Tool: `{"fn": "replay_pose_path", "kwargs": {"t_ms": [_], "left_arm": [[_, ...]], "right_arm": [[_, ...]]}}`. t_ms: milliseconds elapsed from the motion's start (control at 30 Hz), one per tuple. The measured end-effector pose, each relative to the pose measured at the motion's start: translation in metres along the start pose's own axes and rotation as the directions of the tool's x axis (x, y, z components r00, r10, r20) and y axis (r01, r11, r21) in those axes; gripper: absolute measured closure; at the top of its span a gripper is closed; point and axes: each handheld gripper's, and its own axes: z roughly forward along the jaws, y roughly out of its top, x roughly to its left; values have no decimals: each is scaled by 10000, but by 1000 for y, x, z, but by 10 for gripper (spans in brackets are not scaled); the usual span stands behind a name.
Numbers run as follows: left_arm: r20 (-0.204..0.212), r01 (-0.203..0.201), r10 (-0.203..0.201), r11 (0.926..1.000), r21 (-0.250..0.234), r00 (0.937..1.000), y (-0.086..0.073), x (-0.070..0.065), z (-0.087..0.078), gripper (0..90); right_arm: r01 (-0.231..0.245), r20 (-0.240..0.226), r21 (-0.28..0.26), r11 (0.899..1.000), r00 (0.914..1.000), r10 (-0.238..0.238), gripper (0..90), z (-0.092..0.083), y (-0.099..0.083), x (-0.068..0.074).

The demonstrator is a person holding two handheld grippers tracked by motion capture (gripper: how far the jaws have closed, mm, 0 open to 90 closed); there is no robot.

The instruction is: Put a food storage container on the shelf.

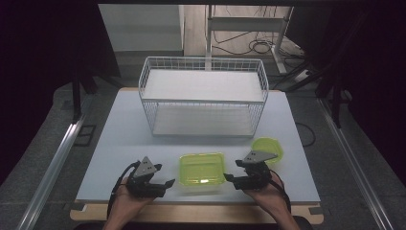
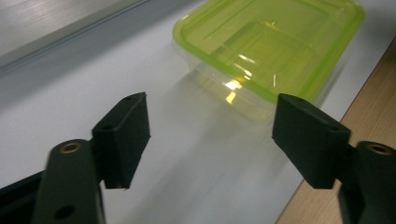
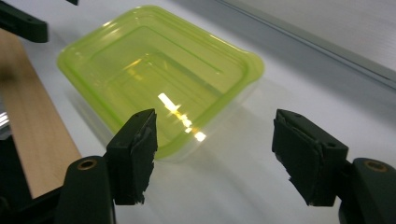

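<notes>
A lime-green lidded rectangular container [image 1: 201, 168] lies on the white table near its front edge, between my two grippers. My left gripper [image 1: 163, 175] rests just left of it, pointing right at it, jaws open with nothing between them. In the left gripper view the container [image 2: 271, 42] sits ahead of the open left gripper [image 2: 210, 107], untouched. My right gripper [image 1: 231, 170] is just right of the container, pointing left, also open. In the right gripper view the container [image 3: 154, 70] lies ahead of the right gripper [image 3: 214, 121], its near corner close to one pad.
A white wire basket [image 1: 203, 96] with two levels stands at the back middle of the table. A smaller green container [image 1: 268, 147] sits behind my right gripper. A wooden strip [image 1: 201, 212] runs along the table's front edge.
</notes>
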Motion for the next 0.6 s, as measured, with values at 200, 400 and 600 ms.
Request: {"fn": "replay_pose_path", "kwargs": {"t_ms": [200,400,600], "left_arm": [[298,17,-24,9997,243,9996,12,1,13,264],[461,206,-235,9977,643,9987,22,2,39,125],[1583,818,-933,9936,777,9830,23,5,51,178]], "right_arm": [[-343,-406,158,9993,9986,349,316,10,6,1],[-756,-649,774,9941,9946,807,276,27,11,-6],[-1195,-1185,1170,9859,9840,1333,331,38,13,-11]]}}
